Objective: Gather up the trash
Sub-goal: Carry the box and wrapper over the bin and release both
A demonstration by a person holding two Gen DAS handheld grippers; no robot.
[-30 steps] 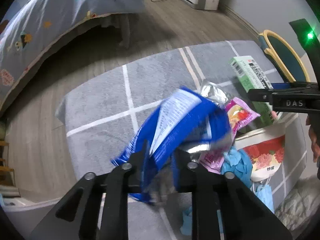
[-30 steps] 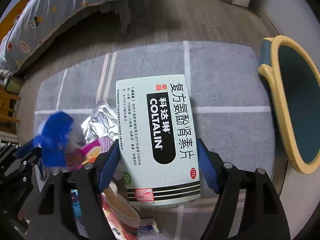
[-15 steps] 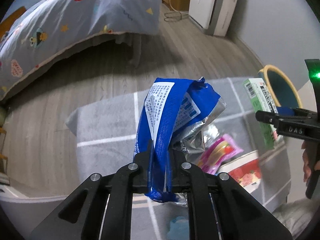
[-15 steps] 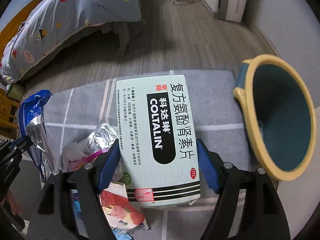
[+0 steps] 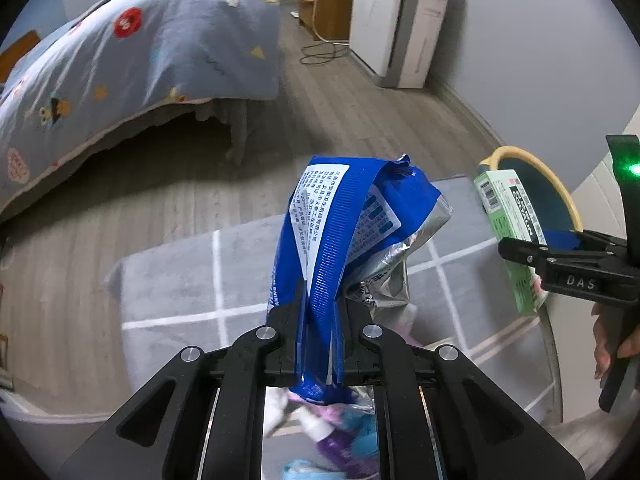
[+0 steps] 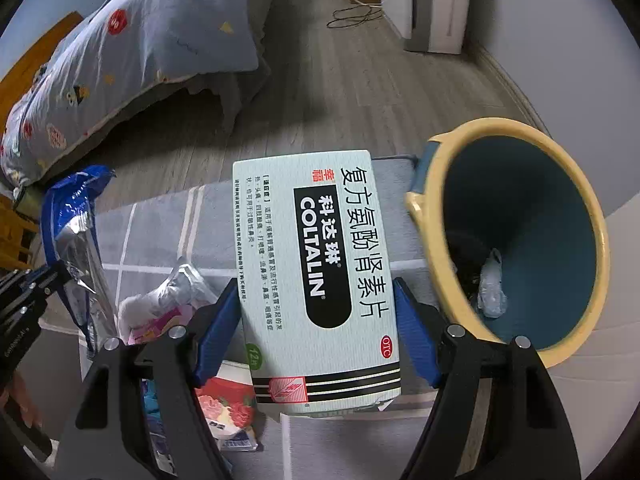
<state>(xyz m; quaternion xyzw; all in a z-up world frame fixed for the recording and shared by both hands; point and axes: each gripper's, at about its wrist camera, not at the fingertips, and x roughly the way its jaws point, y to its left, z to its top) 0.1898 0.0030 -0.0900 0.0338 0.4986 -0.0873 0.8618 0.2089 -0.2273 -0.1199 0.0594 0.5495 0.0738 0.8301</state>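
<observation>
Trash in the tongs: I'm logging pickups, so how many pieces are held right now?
2. A blue wrapper in the left tongs; a medicine box in the right tongs.

We see a bed (image 5: 120,64) under a grey-blue patterned quilt; beyond its foot, a white appliance (image 5: 400,20) by the wall, a wooden cabinet (image 5: 324,0) beside it, a cable (image 5: 320,50) on the wood floor (image 5: 320,120).
</observation>
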